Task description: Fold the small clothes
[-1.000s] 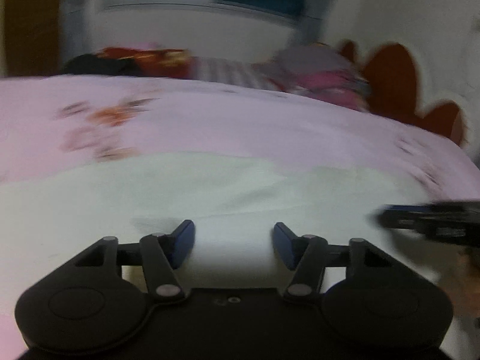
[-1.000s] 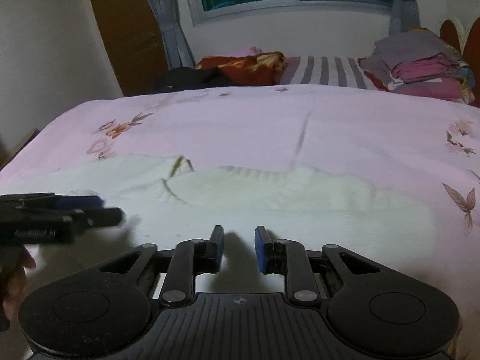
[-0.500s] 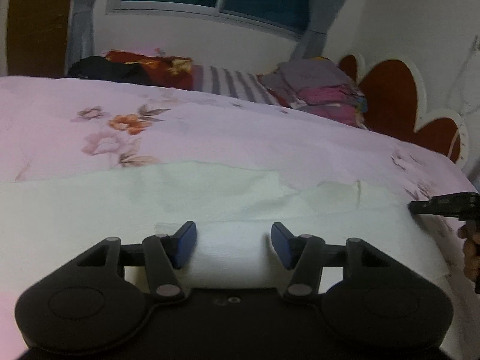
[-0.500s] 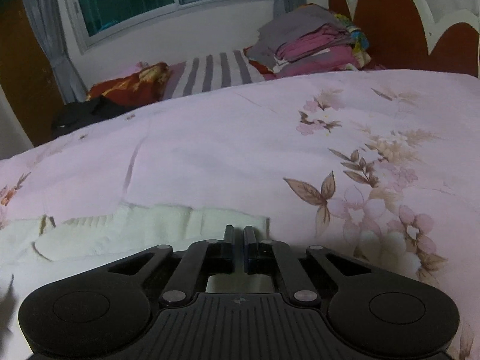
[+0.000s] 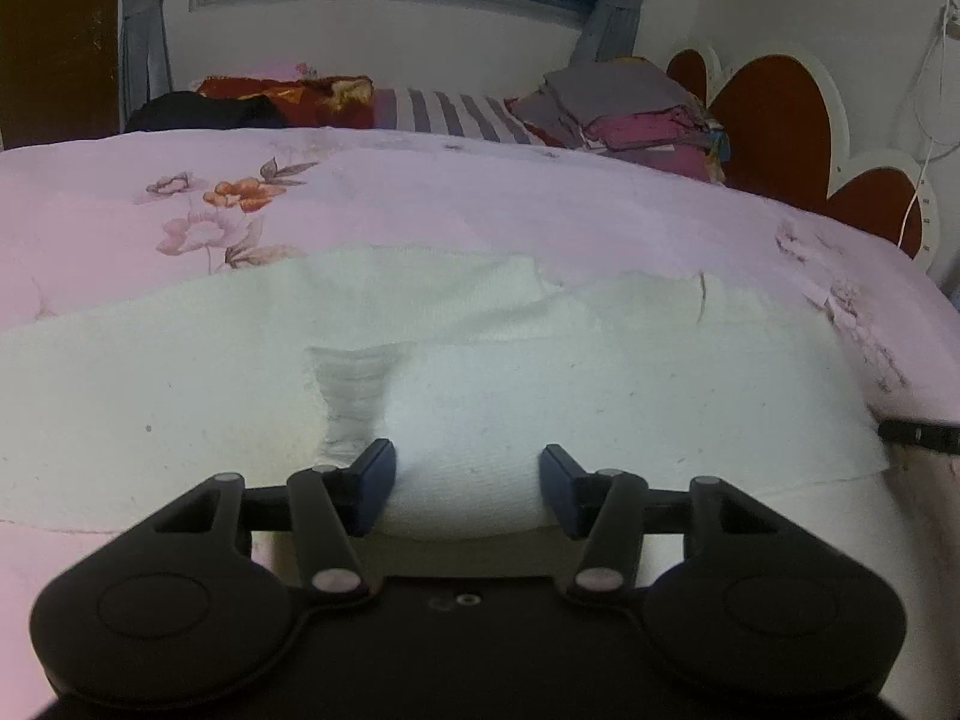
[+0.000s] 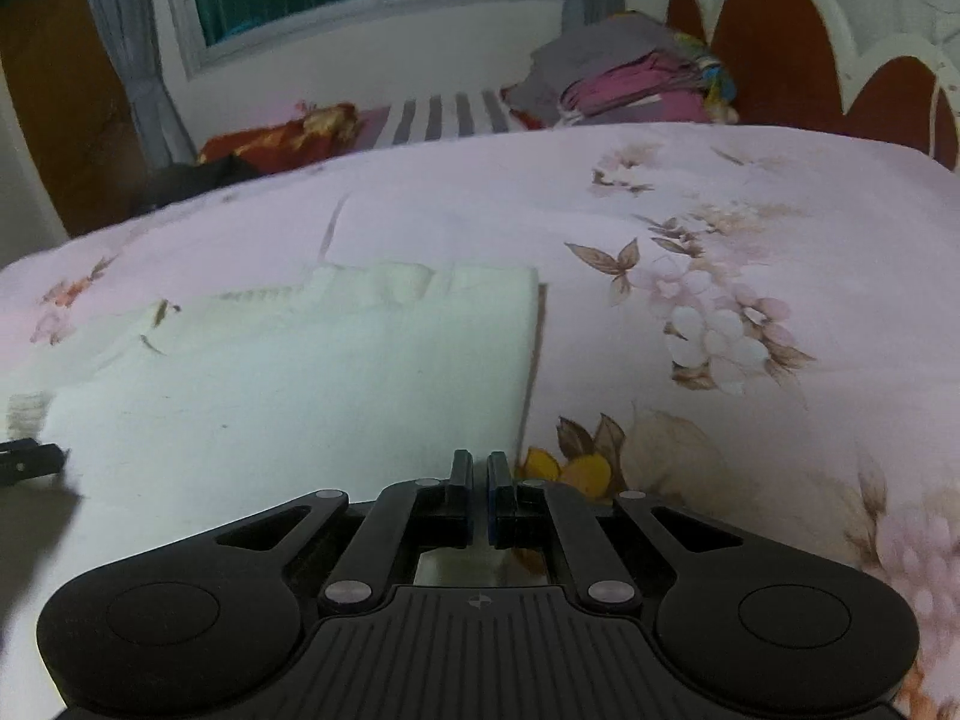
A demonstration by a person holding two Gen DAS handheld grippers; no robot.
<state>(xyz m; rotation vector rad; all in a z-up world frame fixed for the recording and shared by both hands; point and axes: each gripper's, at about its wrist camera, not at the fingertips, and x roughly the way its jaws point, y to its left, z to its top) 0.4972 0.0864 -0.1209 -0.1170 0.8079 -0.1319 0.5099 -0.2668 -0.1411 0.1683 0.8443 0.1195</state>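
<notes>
A cream-white knit garment (image 5: 630, 360) lies spread across the pink floral bedsheet (image 5: 480, 198). My left gripper (image 5: 465, 462) stands half wide at its near edge, with a rounded fold of the cloth bunched between the blue pads (image 5: 375, 480) and touching both. A shaded crease runs up from the left pad. In the right wrist view the garment (image 6: 300, 372) ends in a straight right edge. My right gripper (image 6: 480, 462) is shut at its near right corner, pinching the thin cloth. The right gripper's tip (image 5: 918, 435) shows at that corner; the left gripper's tip (image 6: 30, 462) shows at the far left.
At the bed's far end lie a stack of folded clothes (image 5: 630, 114), a striped pillow (image 5: 456, 114), a red patterned cloth (image 5: 288, 96) and a black item (image 5: 198, 111). A scalloped red headboard (image 5: 774, 120) stands on the right. A curtained window is behind.
My right gripper shut and travelled right along the garment to its right corner, turning as it went. The left gripper kept its width and place; a crease has formed beside its left pad.
</notes>
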